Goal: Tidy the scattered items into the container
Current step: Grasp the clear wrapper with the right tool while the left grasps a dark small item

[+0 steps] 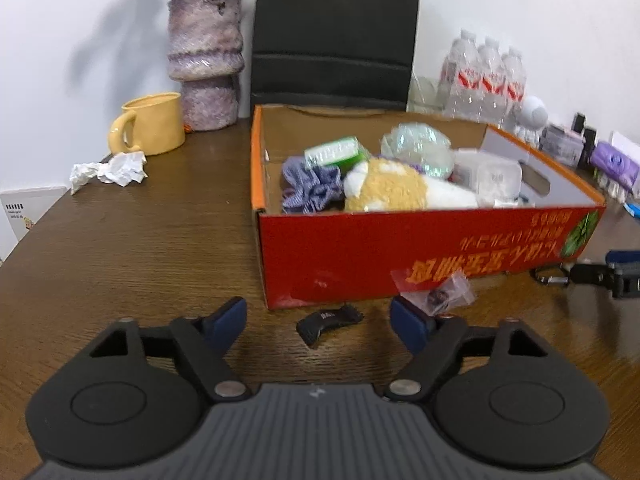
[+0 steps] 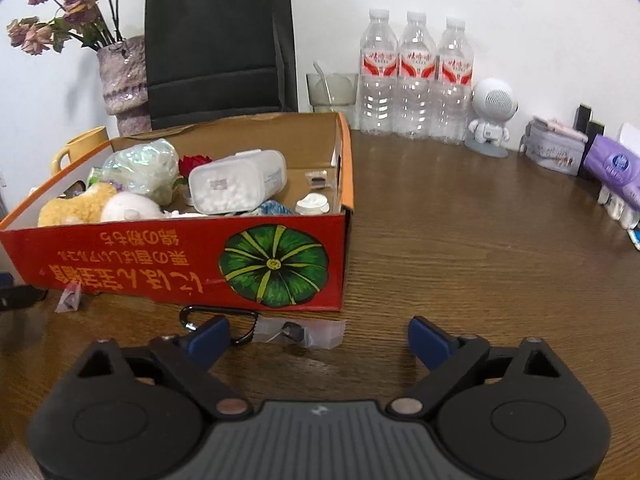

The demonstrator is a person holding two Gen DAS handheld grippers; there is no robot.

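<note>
A red cardboard box (image 1: 360, 256) (image 2: 132, 264) stands on the brown table, holding a plush toy (image 1: 392, 190), a blue scrunchie (image 1: 312, 190), a plastic tub (image 2: 236, 182) and other items. My left gripper (image 1: 318, 322) is open, its blue pads either side of a small black item (image 1: 328, 322) lying in front of the box. A clear bag with a dark piece (image 1: 438, 294) lies by the right pad. My right gripper (image 2: 320, 338) is open over a clear packet (image 2: 300, 332), next to a black carabiner (image 2: 218, 320). A small bag (image 2: 69, 299) lies at the left.
Crumpled paper (image 1: 110, 170), a yellow mug (image 1: 150, 124) and a purple vase (image 1: 206, 64) stand left of the box. A black bag (image 2: 220, 40), three water bottles (image 2: 416, 76), a glass (image 2: 332, 90), a white figurine (image 2: 490, 120) and purple packs (image 2: 614, 168) line the back.
</note>
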